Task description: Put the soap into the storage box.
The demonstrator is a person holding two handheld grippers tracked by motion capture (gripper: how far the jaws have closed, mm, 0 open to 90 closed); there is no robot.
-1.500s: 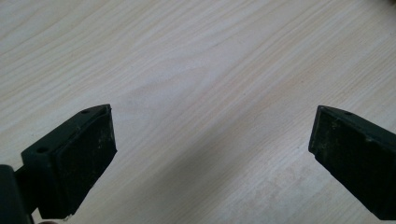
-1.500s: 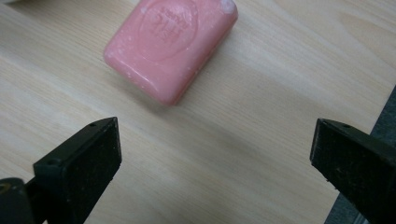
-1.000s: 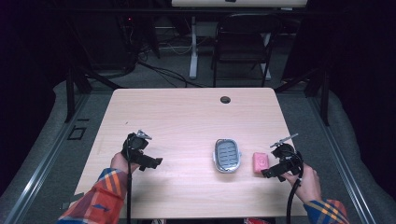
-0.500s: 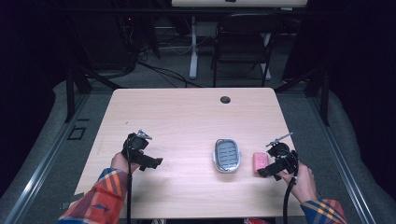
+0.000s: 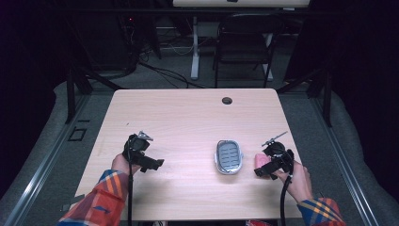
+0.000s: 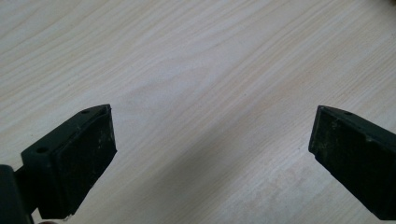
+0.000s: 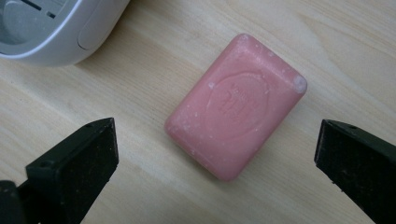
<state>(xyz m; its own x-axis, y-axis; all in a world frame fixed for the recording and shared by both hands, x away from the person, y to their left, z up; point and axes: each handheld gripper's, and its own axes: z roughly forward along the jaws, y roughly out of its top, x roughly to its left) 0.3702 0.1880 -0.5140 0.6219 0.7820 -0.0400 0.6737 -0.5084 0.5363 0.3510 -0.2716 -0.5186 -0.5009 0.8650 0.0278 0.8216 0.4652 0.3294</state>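
Soap lies flat on the tabletop, just beside the grey dish, and your right claw hangs over it, jaws wide. Looks like the pickup: lower, straddle the bar, squeeze. Your left claw waits open, empty.

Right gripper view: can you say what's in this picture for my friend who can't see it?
A pink bar of soap lies flat on a pale wooden table, between and just beyond the open right gripper, whose two black jaws stand wide apart and touch nothing. The rounded corner of a white and grey soap dish peeks in at the top left.
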